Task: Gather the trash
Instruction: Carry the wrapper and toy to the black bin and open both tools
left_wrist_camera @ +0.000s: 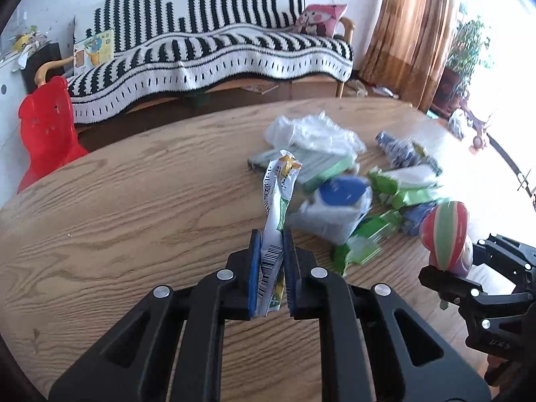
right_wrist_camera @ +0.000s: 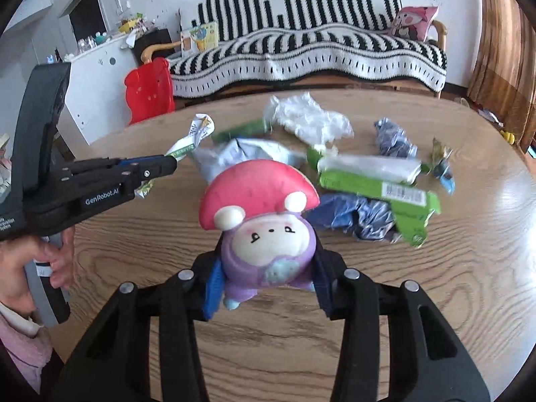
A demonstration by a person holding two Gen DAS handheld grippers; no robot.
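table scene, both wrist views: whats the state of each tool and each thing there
left tool: shut on the white and green wrapper
white and green wrapper: crumpled, held upright off the table
right tool: shut on the mushroom toy
mushroom toy: clamped at its purple body, facing the camera
trash pile: loose wrappers and bags lying on the wooden table
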